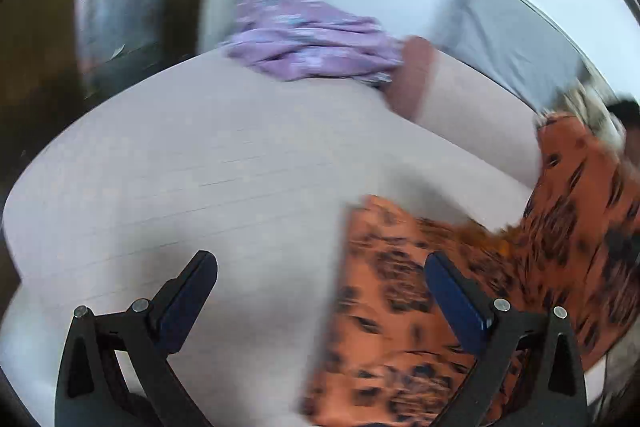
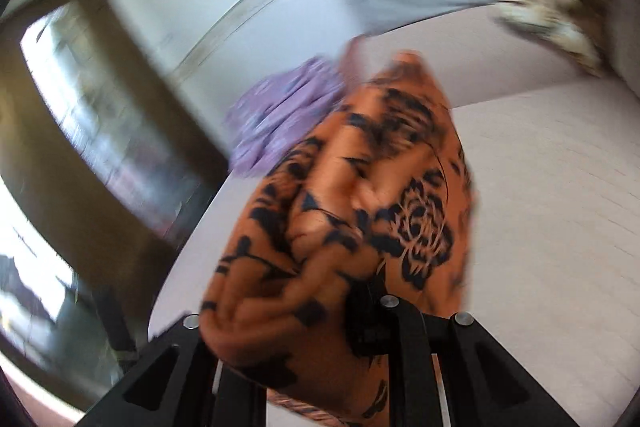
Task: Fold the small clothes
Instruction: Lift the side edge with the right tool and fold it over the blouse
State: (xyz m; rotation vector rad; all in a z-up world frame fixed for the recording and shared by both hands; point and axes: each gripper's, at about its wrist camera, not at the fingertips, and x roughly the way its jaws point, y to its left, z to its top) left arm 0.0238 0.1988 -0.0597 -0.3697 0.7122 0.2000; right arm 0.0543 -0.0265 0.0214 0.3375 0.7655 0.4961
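Orange floral garment [image 2: 360, 195] hangs bunched from my right claw [image 2: 368, 303], which is clamped on a fold of it, w/ the rest draping down toward the pale worktop [image 1: 180, 167]. In the left wrist view the same cloth trails from upper right to the near edge, part of it lying on the surface. Left claw [image 1: 320, 291] stands apart, nothing between its fingers, the cloth just under its right finger [image 1: 452, 291].

Risks as I see them: grip is on a wad, not a clean corner, so several layers may be pinched & the piece won't spread flat when I set it down. Thin fabric could slip out if I swing it fast. Both views are smeared, so I can't judge exactly where the hem is; a left grab now could miss or catch the wrong layer. Purple garment [image 1: 312, 43] sits at the far edge, near enough that a wide sweep might drag it along.
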